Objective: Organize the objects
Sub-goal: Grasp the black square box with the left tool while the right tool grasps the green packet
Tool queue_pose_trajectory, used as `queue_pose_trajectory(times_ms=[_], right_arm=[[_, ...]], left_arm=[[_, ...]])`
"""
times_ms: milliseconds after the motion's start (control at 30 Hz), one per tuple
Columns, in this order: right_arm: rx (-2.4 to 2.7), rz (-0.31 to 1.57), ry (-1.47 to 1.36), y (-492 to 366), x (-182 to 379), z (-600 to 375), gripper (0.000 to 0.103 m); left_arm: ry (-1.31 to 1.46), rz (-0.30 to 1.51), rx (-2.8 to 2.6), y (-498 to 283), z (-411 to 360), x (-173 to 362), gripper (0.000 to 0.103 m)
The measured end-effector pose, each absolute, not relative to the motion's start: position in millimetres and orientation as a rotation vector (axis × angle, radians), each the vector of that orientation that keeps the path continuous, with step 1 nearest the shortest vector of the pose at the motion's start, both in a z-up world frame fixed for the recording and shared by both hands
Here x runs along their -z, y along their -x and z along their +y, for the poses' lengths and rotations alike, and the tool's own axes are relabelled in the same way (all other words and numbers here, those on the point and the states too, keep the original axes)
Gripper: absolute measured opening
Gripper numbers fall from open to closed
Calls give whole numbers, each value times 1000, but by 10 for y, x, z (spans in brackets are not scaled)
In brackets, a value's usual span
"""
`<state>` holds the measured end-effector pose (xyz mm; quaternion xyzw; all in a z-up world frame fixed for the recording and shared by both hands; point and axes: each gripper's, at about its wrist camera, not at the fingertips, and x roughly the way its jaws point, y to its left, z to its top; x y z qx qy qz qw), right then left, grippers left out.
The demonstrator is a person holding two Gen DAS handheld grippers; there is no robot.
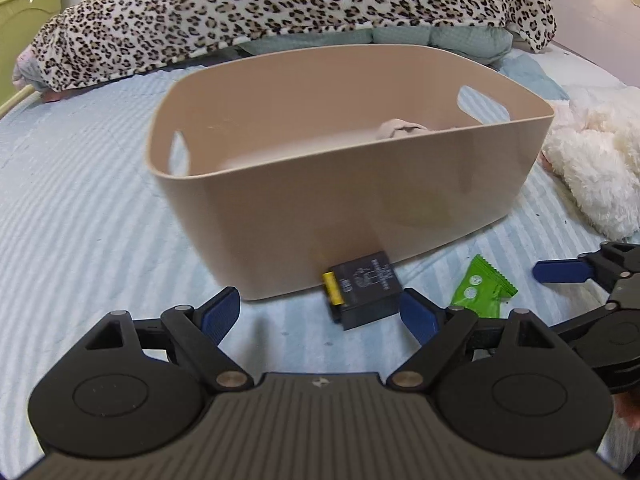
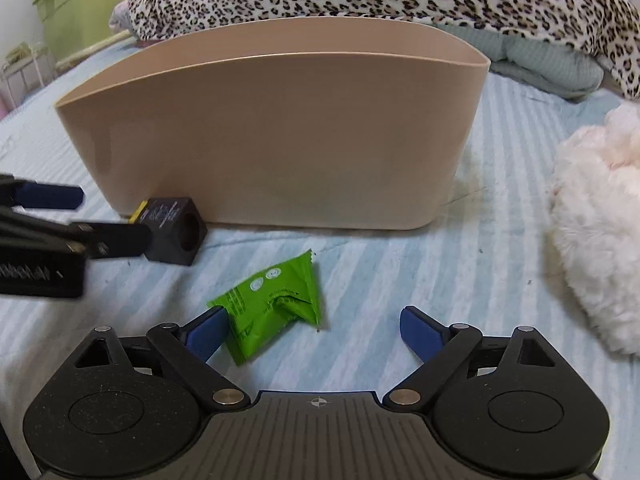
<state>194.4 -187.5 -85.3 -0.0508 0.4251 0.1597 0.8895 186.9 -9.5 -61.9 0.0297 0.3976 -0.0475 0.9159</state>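
Note:
A beige plastic bin (image 1: pixel 340 200) stands on the striped bed, also in the right wrist view (image 2: pixel 272 136). A small beige cloth (image 1: pixel 400 128) lies inside it. A black box with a yellow end (image 1: pixel 362 290) lies against the bin's near wall, also in the right wrist view (image 2: pixel 172 232). My left gripper (image 1: pixel 320 312) is open, its right finger beside the box. A green packet (image 2: pixel 276 308) lies in front of the bin, also in the left wrist view (image 1: pixel 482 286). My right gripper (image 2: pixel 312 330) is open and empty, its left finger touching the packet.
A leopard-print blanket (image 1: pixel 280 8) is heaped behind the bin over a teal quilt (image 2: pixel 552 64). A white fluffy toy (image 2: pixel 596 224) lies to the right. A green cabinet (image 2: pixel 80 8) stands at the far left beyond the bed.

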Motion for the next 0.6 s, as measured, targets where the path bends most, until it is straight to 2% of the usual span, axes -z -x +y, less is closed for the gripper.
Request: queue_pose_trajectory(times_ms=[167, 233, 367, 433, 500, 533, 600], right_arm=[[-314, 860, 82, -1953, 877, -1897, 88], [-306, 851, 73, -1962, 884, -1936, 83], [-300, 835, 23, -2031, 912, -2005, 66], [-299, 820, 8, -2056, 939, -2014, 61], [-296, 803, 7, -2054, 964, -2004, 47], [-293, 797, 9, -2060, 961, -2002, 46], [-285, 784, 7, -2045, 972, -2018, 34]], left_arm=[[-60, 825, 92, -1957, -224, 731, 87], [-48, 832, 80, -1997, -246, 778, 87], [22, 852, 52, -2080, -216, 850, 86], [63, 867, 42, -2116, -177, 874, 82], [86, 880, 40, -2141, -140, 900, 68], [86, 880, 41, -2143, -130, 904, 67], [81, 876, 44, -2132, -110, 898, 61]])
